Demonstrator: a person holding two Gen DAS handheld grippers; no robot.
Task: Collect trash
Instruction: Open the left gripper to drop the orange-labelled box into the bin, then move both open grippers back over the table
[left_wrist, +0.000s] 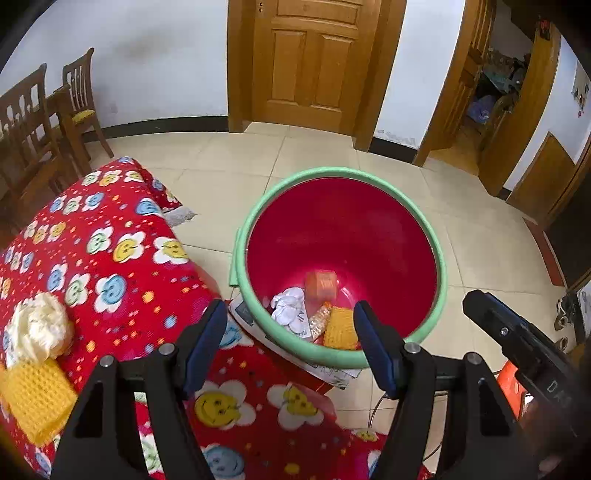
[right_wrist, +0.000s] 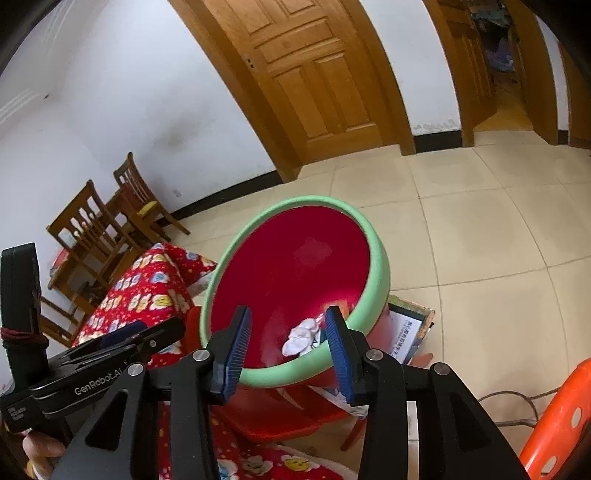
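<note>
Seen from the left tool's camera, far to its left stood two wooden chairs (left_wrist: 44, 122) against a white wall. Nearer, a surface covered by a red cloth with smiling flowers (left_wrist: 110, 251) filled the lower left and ran under the tool. On that cloth, left of the tool, lay a crumpled cream-white wad (left_wrist: 38, 326), and just below it, touching it, a yellow waffle-textured cloth (left_wrist: 38, 400).

The left tool (left_wrist: 290, 341) had its blue-padded fingers spread wide apart, with nothing between them. Directly ahead of it sat a red bin with a pale green rim (left_wrist: 258, 210), its near rim just beyond the surface's edge. At the bottom of the bin lay a white crumpled tissue (left_wrist: 288, 308), an orange packet (left_wrist: 321, 282), a printed wrapper (left_wrist: 319, 321) and a yellow piece (left_wrist: 340, 328), all close together.

Beyond the bin, pale tiled floor (left_wrist: 480, 236) lay open up to a closed wooden door (left_wrist: 314, 59) and an open doorway further right.

To the right of the left tool was the right tool (right_wrist: 288, 345), its fingers also spread and holding nothing, aimed at the bin from the near rim. Right of it, under the bin, showed a printed box (right_wrist: 406, 332), and at the lower right corner an orange plastic stool (right_wrist: 561, 417).
</note>
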